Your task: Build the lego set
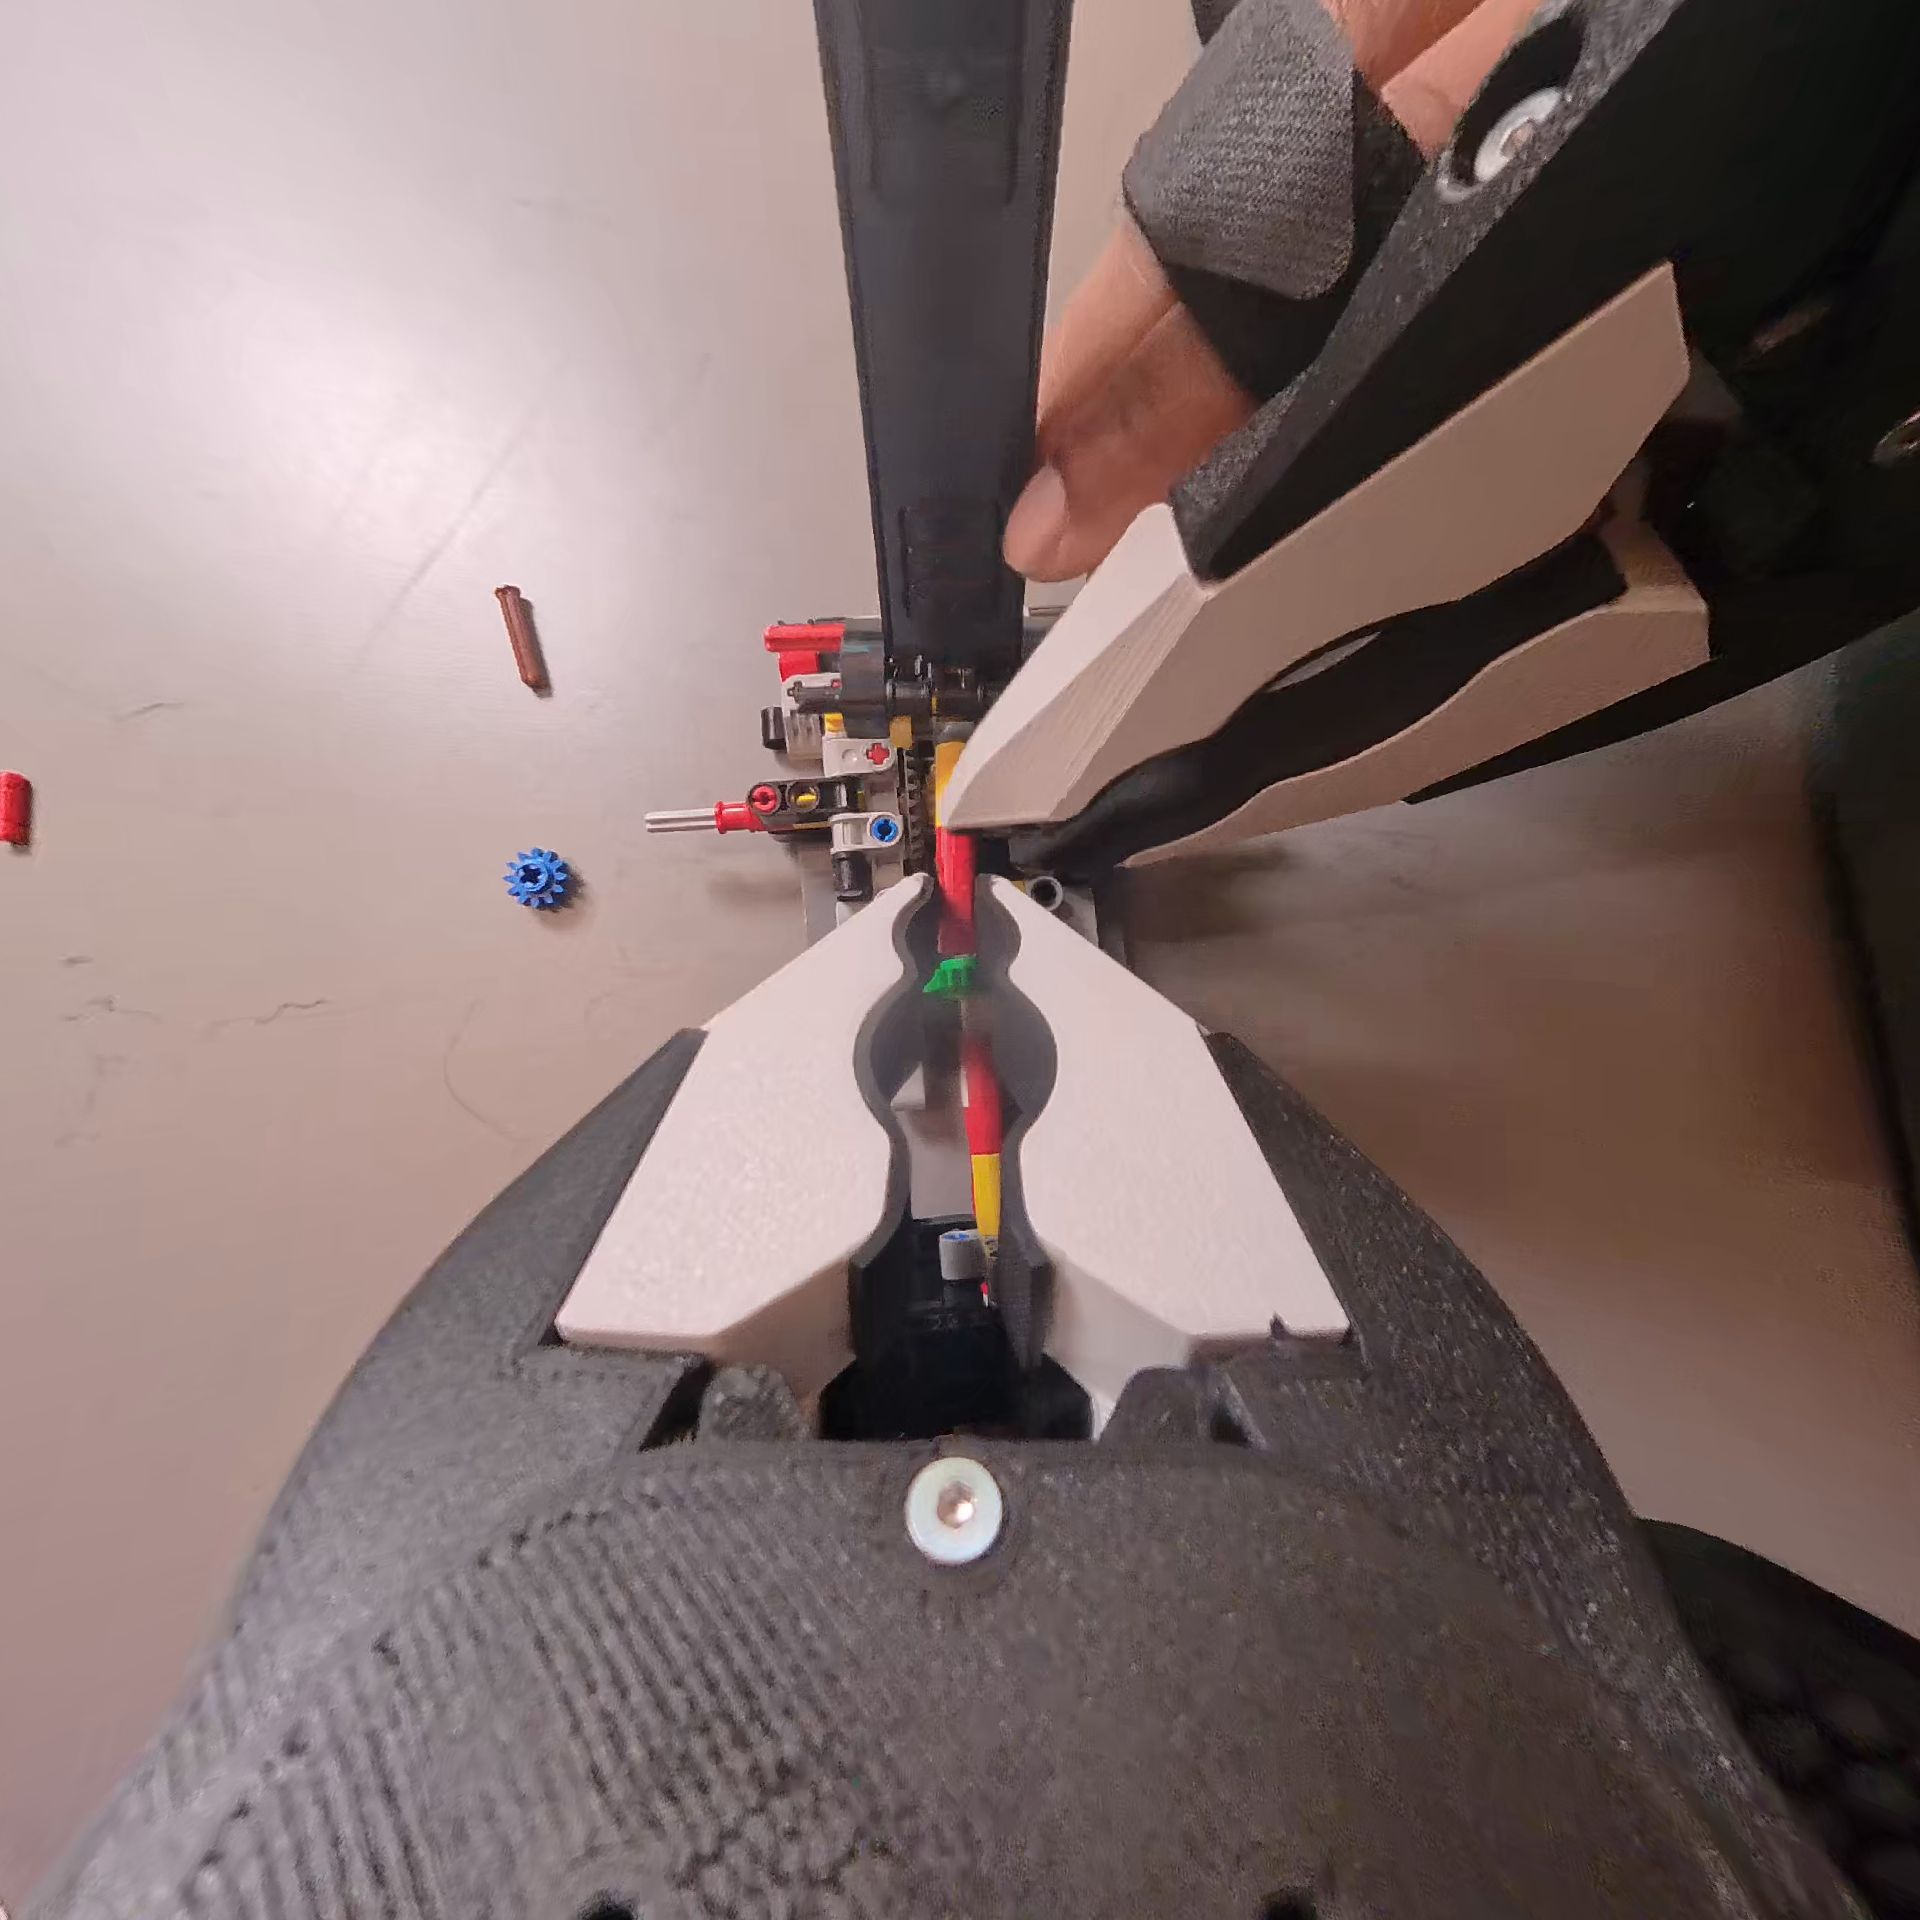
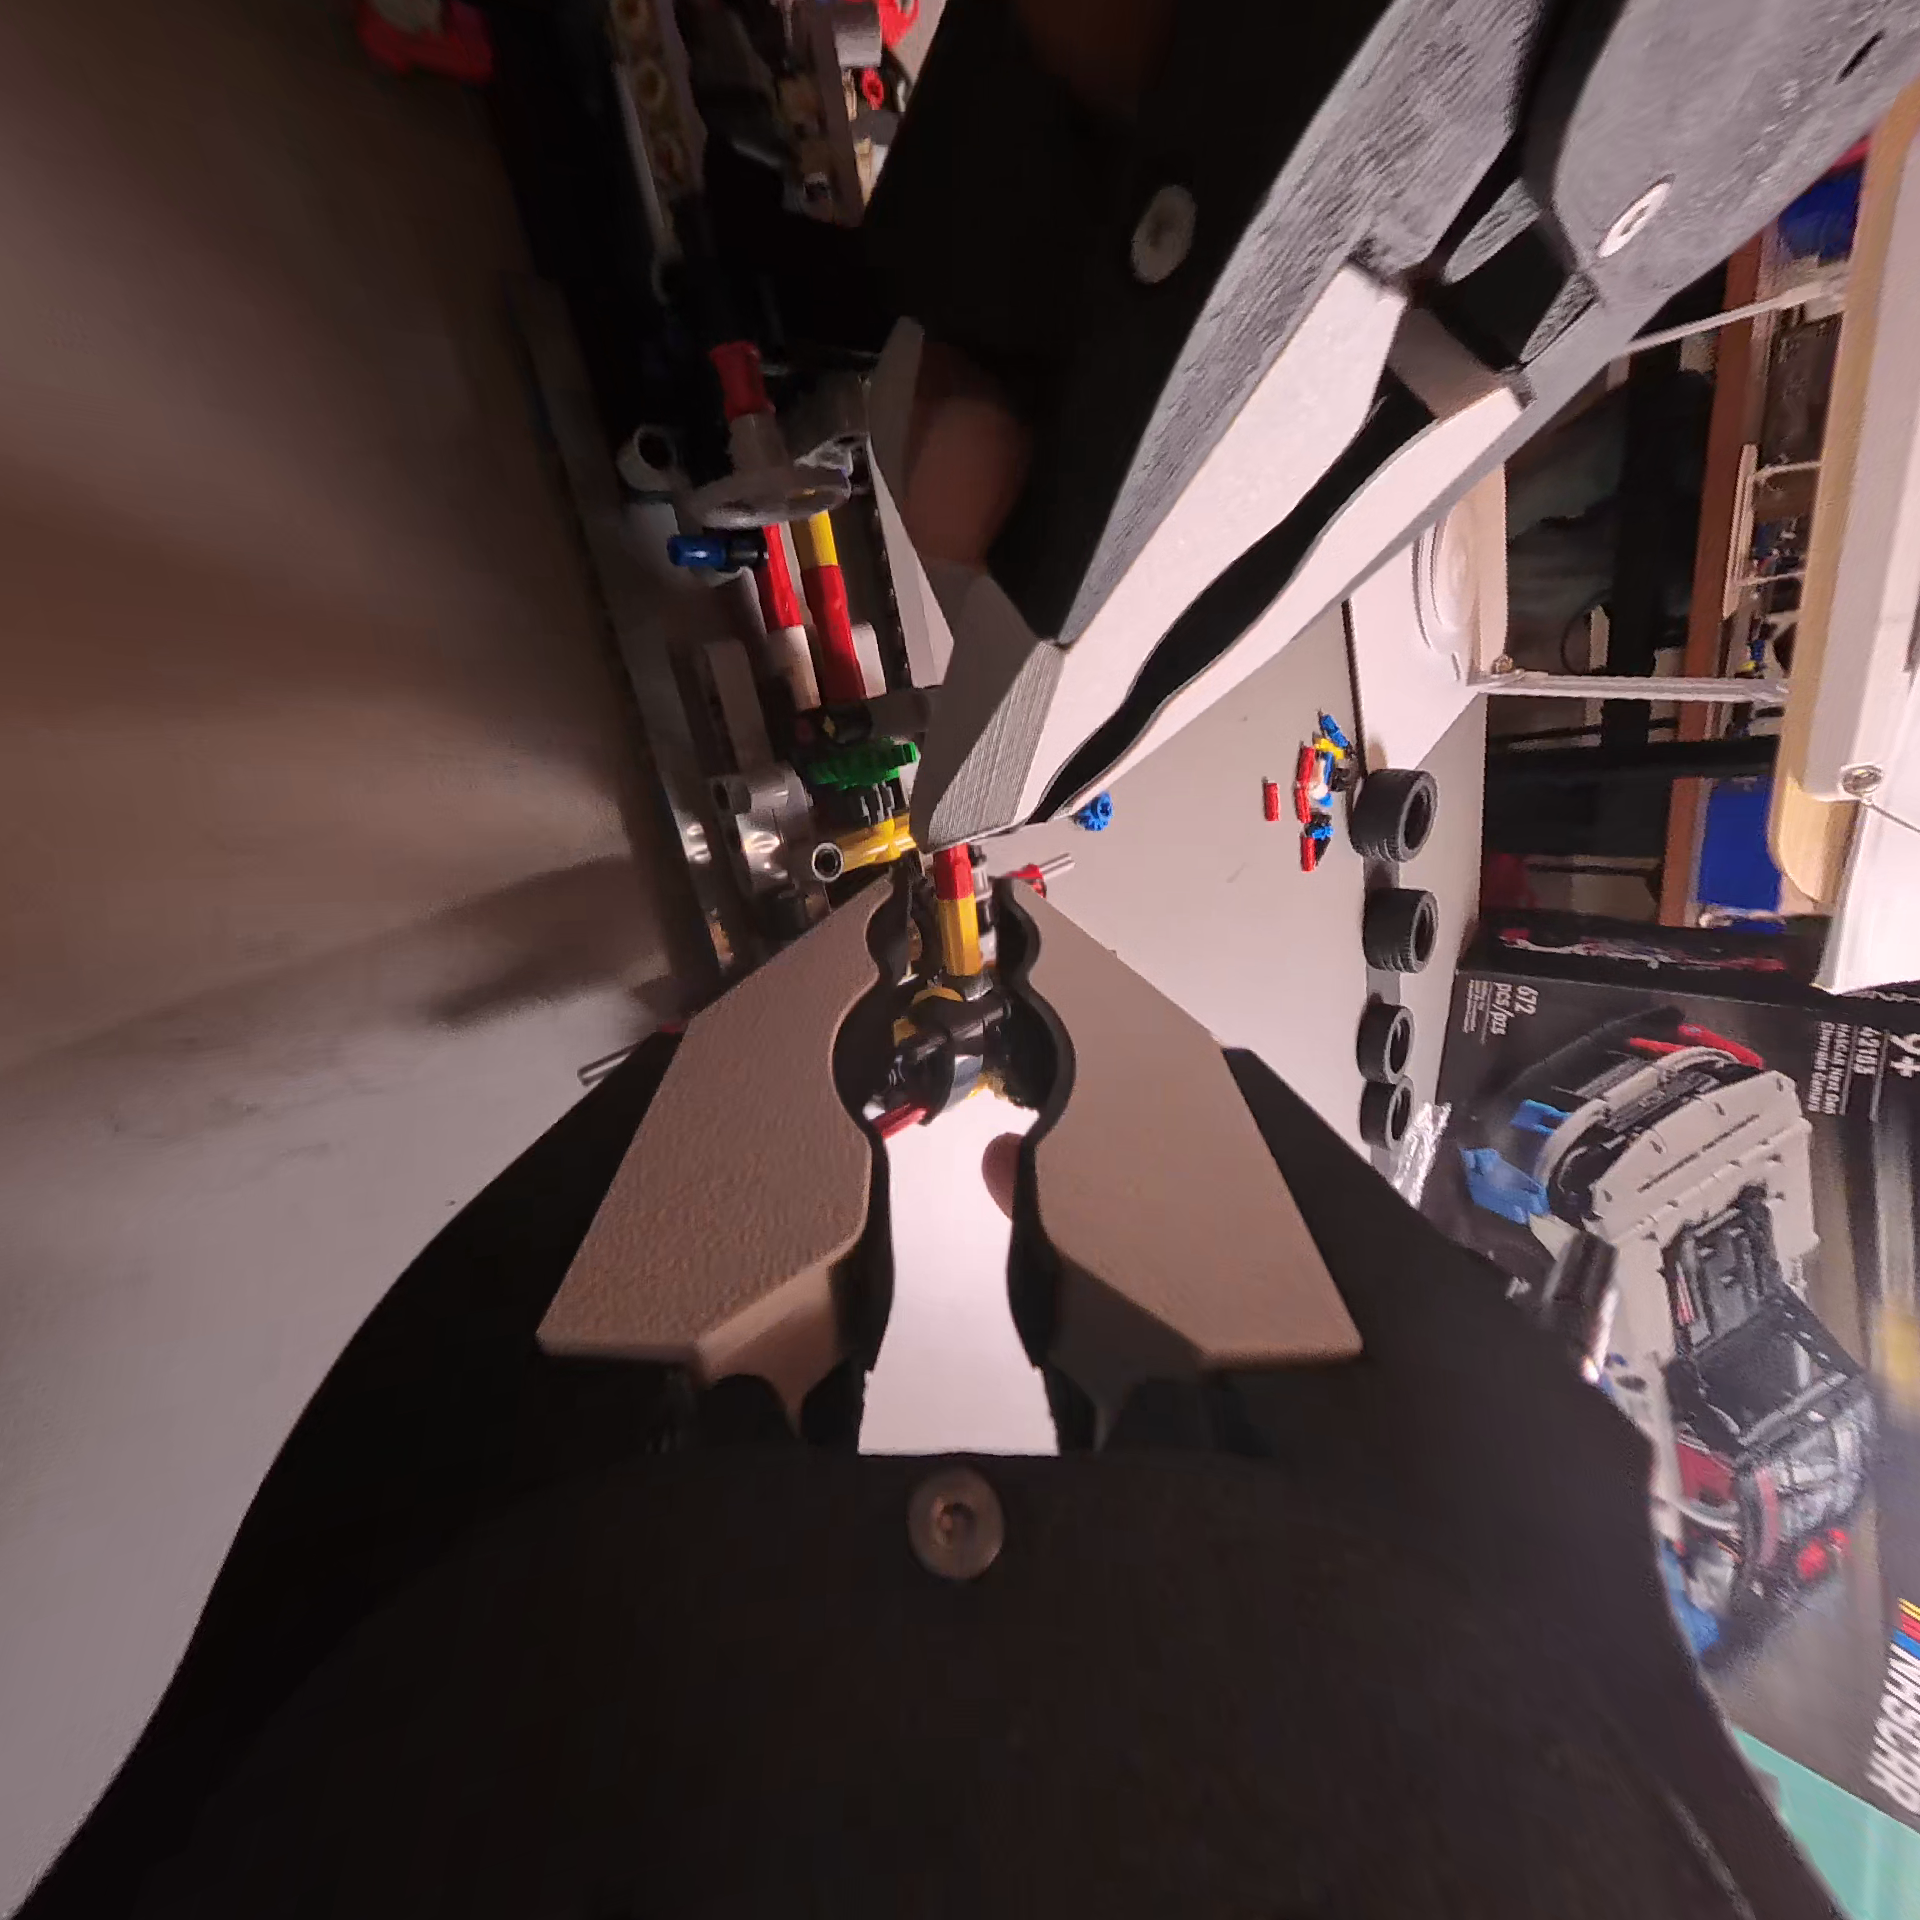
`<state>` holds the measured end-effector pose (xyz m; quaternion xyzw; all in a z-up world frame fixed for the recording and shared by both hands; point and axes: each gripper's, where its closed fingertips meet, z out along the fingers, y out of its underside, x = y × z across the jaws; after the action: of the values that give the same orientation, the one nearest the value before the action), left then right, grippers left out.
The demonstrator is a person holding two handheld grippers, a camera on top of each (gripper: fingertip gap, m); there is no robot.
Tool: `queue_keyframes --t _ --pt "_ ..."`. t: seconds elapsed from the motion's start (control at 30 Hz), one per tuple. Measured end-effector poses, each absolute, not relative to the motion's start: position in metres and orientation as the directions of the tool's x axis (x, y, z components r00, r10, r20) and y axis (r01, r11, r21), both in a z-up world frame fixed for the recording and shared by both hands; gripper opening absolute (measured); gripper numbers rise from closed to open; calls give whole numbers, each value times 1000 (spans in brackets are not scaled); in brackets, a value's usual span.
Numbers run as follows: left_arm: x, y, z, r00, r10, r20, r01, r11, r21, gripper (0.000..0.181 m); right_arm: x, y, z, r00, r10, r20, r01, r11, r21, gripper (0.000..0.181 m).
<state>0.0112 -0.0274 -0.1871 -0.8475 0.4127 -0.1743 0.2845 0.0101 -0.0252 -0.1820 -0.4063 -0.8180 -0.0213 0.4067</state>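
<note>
The partly built lego assembly [image 1: 842, 748] of grey, black, red and yellow parts lies on the table. A red and yellow axle [image 1: 971, 1091] with a small green part [image 1: 951, 977] runs between my left gripper's [image 1: 958, 891] white fingers, which are shut on it. My right gripper [image 1: 971, 826] comes in from the upper right with its tips closed at the axle's far red end. In the right wrist view my right gripper [image 2: 948, 896] clamps the red and yellow axle [image 2: 951, 914], the assembly [image 2: 790, 623] stretches up left, and the left gripper [image 2: 925, 831] meets it from the upper right.
Loose on the table are a brown pin [image 1: 523, 636], a blue gear [image 1: 538, 878] and a red piece [image 1: 12, 805]. Several black tyres [image 2: 1397, 810], small loose parts [image 2: 1314, 790] and the set's box [image 2: 1662, 1299] lie to the right. A hand [image 1: 1122, 416] grips the right tool. My two grippers' fingertips are within a few centimetres of each other.
</note>
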Motion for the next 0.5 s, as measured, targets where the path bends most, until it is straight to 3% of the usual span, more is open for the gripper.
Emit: queue_keyframes --t 0.37,0.5 --pt "12 -29 -190 585 -806 90 -598 -503 -624 5 6 -15 -195 -390 545 743 682 713 -165 6" --pt "8 -26 -187 608 -790 79 -579 -509 -637 15 5 -13 -194 -386 530 755 673 722 -163 5"
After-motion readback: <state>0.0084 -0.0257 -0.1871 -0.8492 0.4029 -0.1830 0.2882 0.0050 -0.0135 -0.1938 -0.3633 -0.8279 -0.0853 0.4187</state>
